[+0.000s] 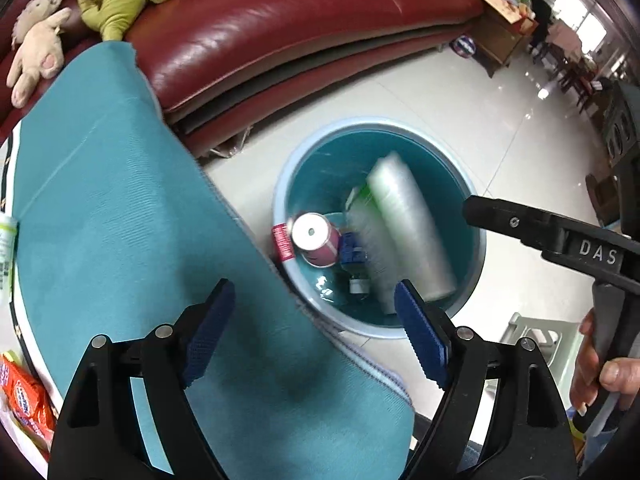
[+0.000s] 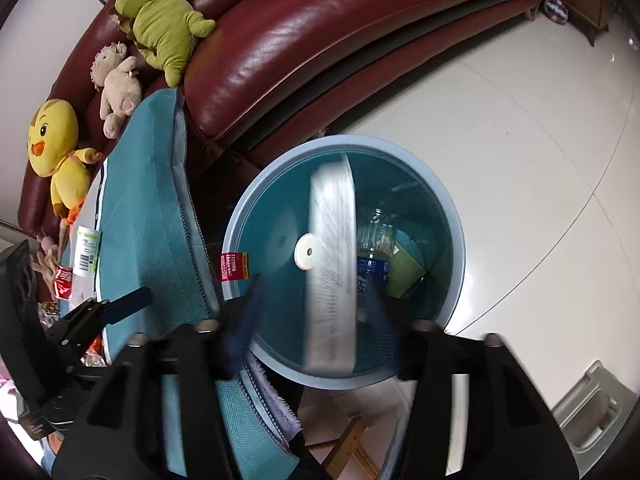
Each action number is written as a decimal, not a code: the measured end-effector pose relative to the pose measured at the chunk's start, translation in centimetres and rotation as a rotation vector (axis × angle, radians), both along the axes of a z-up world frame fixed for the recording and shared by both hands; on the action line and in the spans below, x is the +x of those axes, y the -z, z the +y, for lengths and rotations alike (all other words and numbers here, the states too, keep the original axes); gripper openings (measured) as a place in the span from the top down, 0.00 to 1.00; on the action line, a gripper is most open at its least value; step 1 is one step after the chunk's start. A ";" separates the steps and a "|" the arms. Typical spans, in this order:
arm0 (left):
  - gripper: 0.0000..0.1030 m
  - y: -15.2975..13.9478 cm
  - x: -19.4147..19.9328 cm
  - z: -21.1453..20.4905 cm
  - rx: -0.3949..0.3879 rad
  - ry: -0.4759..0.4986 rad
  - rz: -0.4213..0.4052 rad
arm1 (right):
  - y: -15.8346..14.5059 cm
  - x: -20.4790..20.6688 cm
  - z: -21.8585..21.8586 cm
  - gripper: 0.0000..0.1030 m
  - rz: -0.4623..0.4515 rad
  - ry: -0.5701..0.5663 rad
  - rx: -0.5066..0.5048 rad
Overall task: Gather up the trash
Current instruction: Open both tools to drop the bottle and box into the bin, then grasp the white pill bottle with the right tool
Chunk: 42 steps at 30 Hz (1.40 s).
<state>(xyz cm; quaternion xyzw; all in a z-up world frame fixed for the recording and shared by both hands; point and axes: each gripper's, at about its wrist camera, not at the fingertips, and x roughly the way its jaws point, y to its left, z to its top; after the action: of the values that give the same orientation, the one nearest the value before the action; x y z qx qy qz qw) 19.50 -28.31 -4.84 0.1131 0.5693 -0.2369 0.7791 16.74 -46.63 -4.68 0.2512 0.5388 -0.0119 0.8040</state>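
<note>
A round bin (image 2: pixel 380 144) with a light blue rim and teal inside stands on the floor beside the table. A stack of clear plastic cups (image 2: pixel 332 264), blurred, is over its mouth between the spread fingers of my right gripper (image 2: pixel 316 304); the pads do not touch it. From the left wrist view the stack (image 1: pixel 412 232) leans inside the bin (image 1: pixel 360 125) with a pink can (image 1: pixel 314 240), a blue-labelled bottle (image 1: pixel 352 256) and a green carton (image 1: pixel 360 196). My left gripper (image 1: pixel 314 300) is open and holds nothing, over the table's edge.
A teal cloth (image 1: pixel 120 220) covers the table. On it lie an orange snack wrapper (image 1: pixel 24 392), a white bottle (image 2: pixel 86 252) and a red can (image 2: pixel 64 276). A red sofa (image 1: pixel 280 28) with plush toys stands behind. A grey-green stool (image 2: pixel 596 404) stands on the floor.
</note>
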 end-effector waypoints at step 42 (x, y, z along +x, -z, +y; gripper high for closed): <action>0.10 -5.9 0.2 41.1 -0.054 -0.475 -0.210 | -5.2 13.2 35.2 0.20 0.073 -0.451 -0.092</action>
<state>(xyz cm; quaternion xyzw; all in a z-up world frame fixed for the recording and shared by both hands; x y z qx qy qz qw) 19.74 12.82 1.02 -0.0206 0.4895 -0.0494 0.8704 29.91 -11.39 0.54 0.0867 0.6089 0.1344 0.7769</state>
